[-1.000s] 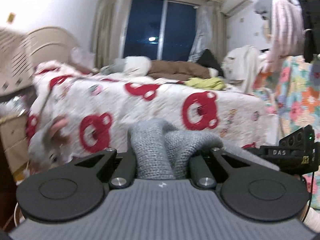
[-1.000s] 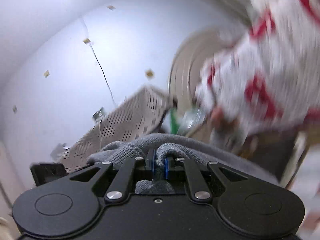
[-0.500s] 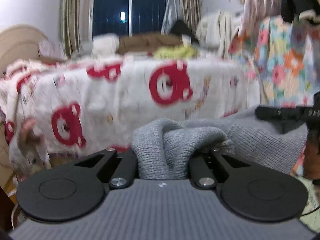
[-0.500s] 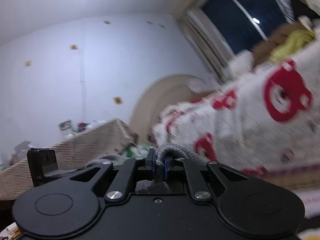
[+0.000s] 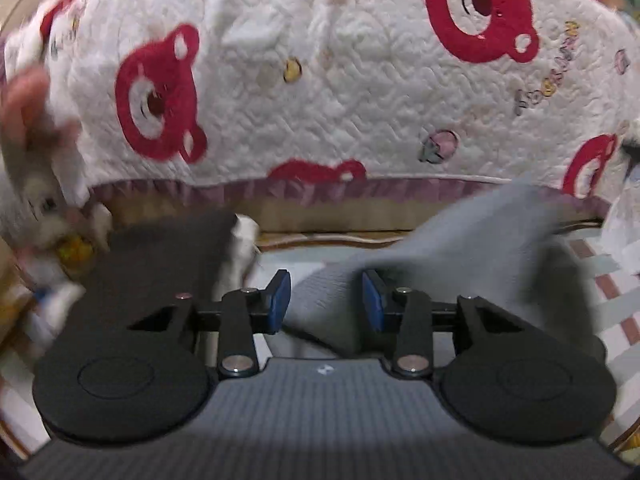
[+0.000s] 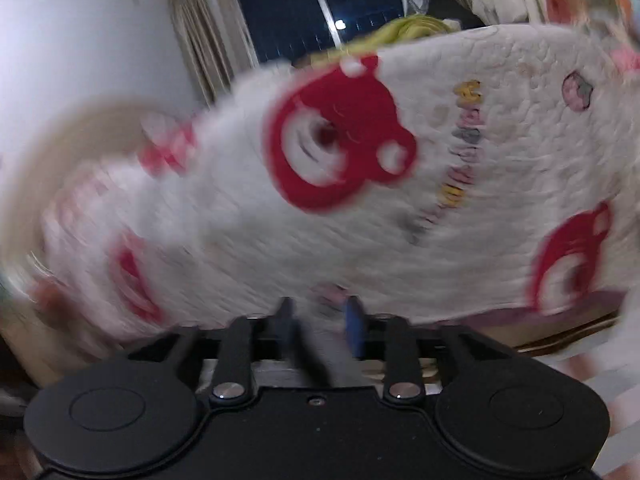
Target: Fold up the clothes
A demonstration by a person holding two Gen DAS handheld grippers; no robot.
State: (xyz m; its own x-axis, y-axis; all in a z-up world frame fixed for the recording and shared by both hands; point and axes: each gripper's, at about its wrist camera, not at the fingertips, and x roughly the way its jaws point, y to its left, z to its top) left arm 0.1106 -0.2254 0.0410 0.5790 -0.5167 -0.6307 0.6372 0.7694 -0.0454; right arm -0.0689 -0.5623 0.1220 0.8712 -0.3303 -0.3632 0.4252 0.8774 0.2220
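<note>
A grey knit garment (image 5: 460, 248) lies blurred low in front of the bed, spreading to the right. Part of it sits between the jaws of my left gripper (image 5: 326, 298). Those jaws are opening, and the blue pads (image 5: 280, 296) stand apart without pressing the cloth. In the right wrist view my right gripper (image 6: 322, 324) is blurred and its jaws are opening too. Only a thin grey streak (image 6: 316, 356) of the garment shows between them, not pinched.
The bed's white quilt with red bears (image 5: 320, 80) fills the view ahead, its edge hanging low. A plush toy (image 5: 36, 184) sits at the left. A dark flat shape (image 5: 160, 264) lies left of the garment. Striped floor covering (image 5: 616, 280) shows at the right.
Both grippers swung down toward the foot of the bed. Each was shut on the grey knit; now both sets of jaws stand apart and the garment has slipped forward and down.
</note>
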